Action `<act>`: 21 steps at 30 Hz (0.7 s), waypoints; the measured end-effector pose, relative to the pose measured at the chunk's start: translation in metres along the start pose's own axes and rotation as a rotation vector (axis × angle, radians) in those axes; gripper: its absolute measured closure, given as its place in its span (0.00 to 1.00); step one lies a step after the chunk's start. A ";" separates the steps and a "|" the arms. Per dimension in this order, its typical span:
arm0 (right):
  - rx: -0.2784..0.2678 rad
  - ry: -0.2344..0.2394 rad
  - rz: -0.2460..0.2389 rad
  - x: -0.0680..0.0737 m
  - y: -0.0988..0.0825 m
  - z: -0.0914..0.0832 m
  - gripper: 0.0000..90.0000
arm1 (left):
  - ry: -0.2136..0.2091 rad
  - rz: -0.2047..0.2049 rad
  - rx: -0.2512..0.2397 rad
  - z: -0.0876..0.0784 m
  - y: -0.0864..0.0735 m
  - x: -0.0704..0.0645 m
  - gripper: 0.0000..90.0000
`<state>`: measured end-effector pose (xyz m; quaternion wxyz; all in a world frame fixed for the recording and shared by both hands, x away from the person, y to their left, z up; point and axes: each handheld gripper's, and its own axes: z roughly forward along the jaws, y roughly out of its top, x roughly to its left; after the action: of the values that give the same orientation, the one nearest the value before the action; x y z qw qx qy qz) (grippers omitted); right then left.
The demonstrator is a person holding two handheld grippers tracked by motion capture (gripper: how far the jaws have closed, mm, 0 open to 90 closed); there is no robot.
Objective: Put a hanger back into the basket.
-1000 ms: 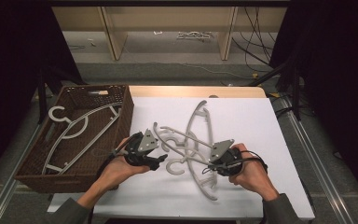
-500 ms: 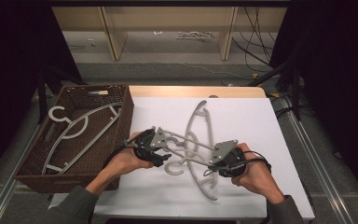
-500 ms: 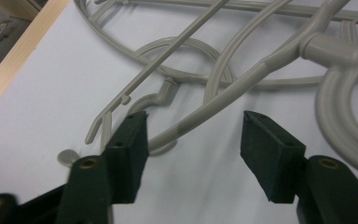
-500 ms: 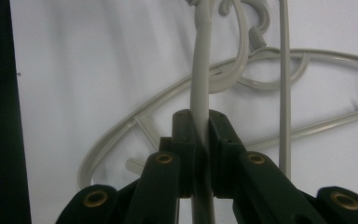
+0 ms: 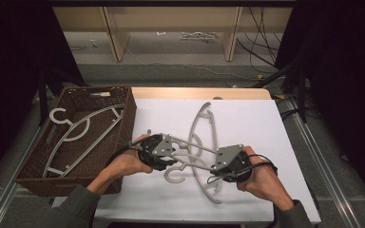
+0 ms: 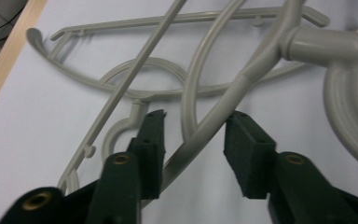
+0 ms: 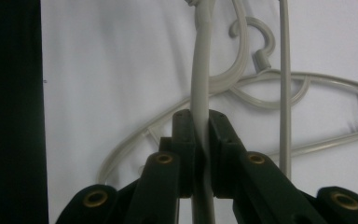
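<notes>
A thick grey hanger (image 5: 175,176) is held a little above the white table (image 5: 247,118), its hook hanging toward me. My right gripper (image 5: 215,167) is shut on one arm of this hanger (image 7: 200,70), the pads (image 7: 185,135) pressed against both sides. My left gripper (image 5: 170,159) is at the hanger's other arm (image 6: 223,105). That arm runs slantwise between its jaws, which have just been closing. The arm lies against the left pad (image 6: 153,140) and apart from the right pad. A thinner grey hanger (image 5: 200,118) lies underneath on the table.
A brown woven basket (image 5: 123,102) stands at the left of the table with grey hangers (image 5: 76,135) inside. The table's wooden far edge (image 5: 199,92) runs behind. A shelf unit and cables are on the floor beyond.
The left gripper has shifted right onto the hanger's arm and its jaws have narrowed around it. The hanger's hook has swung slightly toward me. The right gripper keeps its grip.
</notes>
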<state>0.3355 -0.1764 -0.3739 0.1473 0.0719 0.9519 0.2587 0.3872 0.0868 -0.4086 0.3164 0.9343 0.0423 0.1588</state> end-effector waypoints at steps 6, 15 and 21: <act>-0.006 0.014 -0.029 0.001 0.002 -0.001 0.92 | -0.025 0.071 0.013 -0.003 0.001 -0.002 0.74; -0.107 0.034 -0.036 -0.009 -0.009 -0.025 0.89 | -0.078 0.087 -0.079 -0.019 0.012 -0.010 0.81; -0.144 0.032 -0.008 -0.015 -0.019 -0.034 0.86 | -0.083 0.069 -0.094 -0.021 0.020 -0.015 0.84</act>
<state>0.3374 -0.2119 -0.3516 0.1380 0.0531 0.9334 0.3270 0.3656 0.0804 -0.3844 0.3557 0.9251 -0.0105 0.1327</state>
